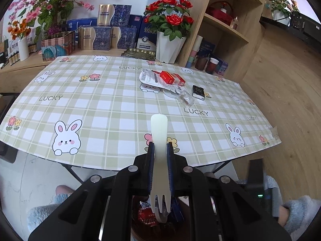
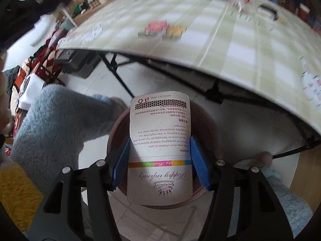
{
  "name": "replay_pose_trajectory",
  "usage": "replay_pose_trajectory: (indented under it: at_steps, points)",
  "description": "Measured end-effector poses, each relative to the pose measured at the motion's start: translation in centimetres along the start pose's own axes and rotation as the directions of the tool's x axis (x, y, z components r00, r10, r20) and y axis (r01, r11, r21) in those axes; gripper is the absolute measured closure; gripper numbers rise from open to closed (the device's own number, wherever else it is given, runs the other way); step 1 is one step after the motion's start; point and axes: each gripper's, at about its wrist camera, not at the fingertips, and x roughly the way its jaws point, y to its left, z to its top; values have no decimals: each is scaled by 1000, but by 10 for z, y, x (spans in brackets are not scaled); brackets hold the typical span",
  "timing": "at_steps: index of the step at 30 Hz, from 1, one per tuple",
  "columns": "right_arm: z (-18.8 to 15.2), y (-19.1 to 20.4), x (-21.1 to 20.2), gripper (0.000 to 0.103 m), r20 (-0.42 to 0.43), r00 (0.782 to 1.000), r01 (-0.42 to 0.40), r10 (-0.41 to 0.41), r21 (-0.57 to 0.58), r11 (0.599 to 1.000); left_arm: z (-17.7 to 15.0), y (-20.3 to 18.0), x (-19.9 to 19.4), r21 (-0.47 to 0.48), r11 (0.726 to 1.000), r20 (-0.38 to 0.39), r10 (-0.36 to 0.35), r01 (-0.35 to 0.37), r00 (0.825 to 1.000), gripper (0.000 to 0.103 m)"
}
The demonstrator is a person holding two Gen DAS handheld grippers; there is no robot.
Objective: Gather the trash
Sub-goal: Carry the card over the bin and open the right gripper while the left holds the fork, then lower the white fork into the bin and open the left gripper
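Table: folding table (image 1: 112, 160) under a green checked cloth (image 1: 112, 104) with rabbits and flowers
On it: red box (image 1: 172, 78), white wrapper (image 1: 149, 78), clear wrapper (image 1: 185, 98), black packet (image 1: 198, 92)

A carton (image 1: 172, 78) lies on the table (image 1: 112, 104), a wrapper (image 1: 185, 98) just before it

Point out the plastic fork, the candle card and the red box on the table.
plastic fork (image 1: 158, 140): left wrist view, on its handle.
candle card (image 2: 160, 128): right wrist view, on its printed middle.
red box (image 1: 170, 77): left wrist view, on its top face.
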Motion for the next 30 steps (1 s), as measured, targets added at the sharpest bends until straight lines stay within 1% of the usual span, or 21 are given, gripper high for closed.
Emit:
replay_pose_trajectory:
  at_steps: [3,5,14,17,18,19,21,23,24,27,30]
  points:
    - [-1,0,22,42,-61,998,15,-15,1,1000,-5,3,-2,-8,1000,-4,2,-2,1000,91]
    - [-1,-2,30,41,-79,997,10,-8,17,1000,-7,5,-3,-13,1000,-6,2,-2,1000,91]
    - [0,-12,42,34,-114,993,-2,8,53,999,-14,10,1,-32,999,-20,-5,5,1000,91]
    - [-1,-12,38,33,-105,994,-2,8,58,998,-14,10,1,-31,999,-20,-5,5,1000,91]
    - [1,-12,37,30,-97,995,-2,8,60,998,-15,9,1,-30,1000,-20,-6,5,1000,91]
    - [2,-13,35,23,-85,996,-3,8,61,998,-15,9,2,-29,1000,-21,-5,5,1000,91]
    - [3,-12,29,16,-54,999,-7,10,63,998,-16,8,2,-26,1000,-23,-4,3,1000,91]
    - [5,-10,19,14,-22,1000,3,-1,65,998,-17,7,3,-24,1000,-26,-4,4,1000,91]
    - [5,-10,14,9,0,1000,8,-8,67,998,-17,7,3,-22,1000,-27,-4,3,1000,91]
    - [6,-10,-9,7,104,994,34,-44,94,995,-19,5,4,-17,1000,-33,-8,7,999,91]
    - [5,-14,-34,6,208,974,67,-91,119,991,-20,3,7,-6,1000,-44,-20,20,999,91]
